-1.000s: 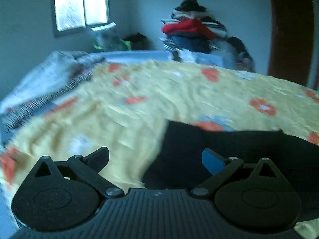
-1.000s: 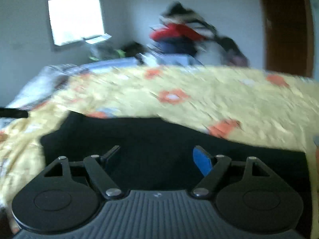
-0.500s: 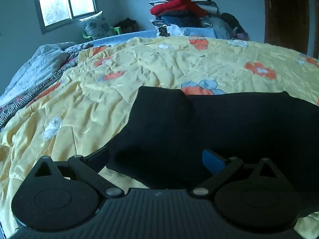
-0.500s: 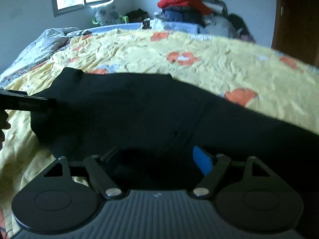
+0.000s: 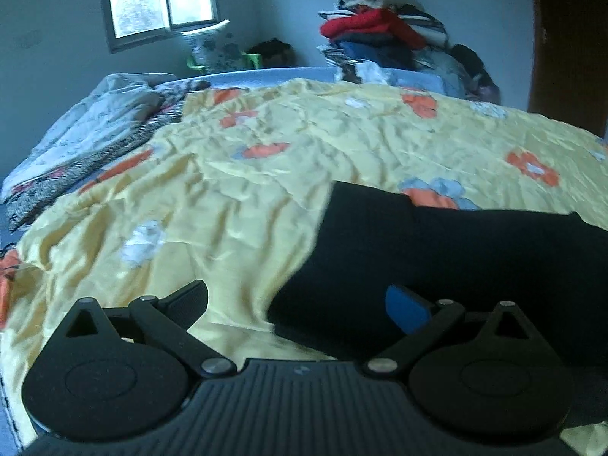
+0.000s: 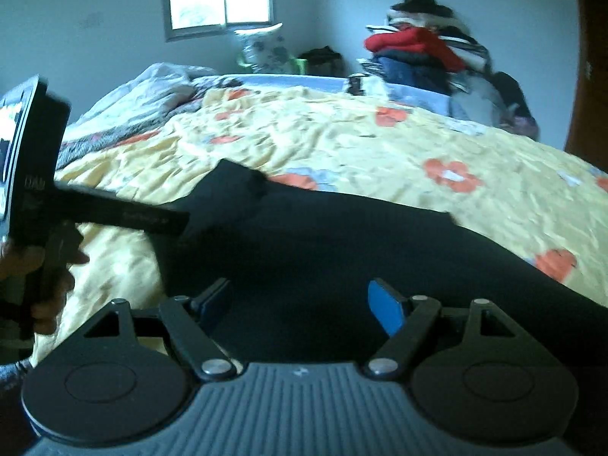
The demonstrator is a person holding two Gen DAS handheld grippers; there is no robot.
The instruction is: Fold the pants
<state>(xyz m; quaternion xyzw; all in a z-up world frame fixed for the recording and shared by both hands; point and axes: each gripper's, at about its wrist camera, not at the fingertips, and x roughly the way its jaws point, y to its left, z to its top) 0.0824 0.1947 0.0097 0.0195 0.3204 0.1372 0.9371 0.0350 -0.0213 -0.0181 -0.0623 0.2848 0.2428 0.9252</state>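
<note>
— Yellow flowered bedspread [image 5: 235, 197] is rumpled; black pants [image 6: 342, 250] lie flat across it, near both grippers.

— Left gripper [image 5: 296, 300] and right gripper [image 6: 300, 300] both gape, holding nothing; a pinch might snag bedspread too, dragging the fold crooked.

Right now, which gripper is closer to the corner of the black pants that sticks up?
Left. The left gripper sits by the pants edge below that raised corner. The right gripper hovers farther along the cloth.
</note>
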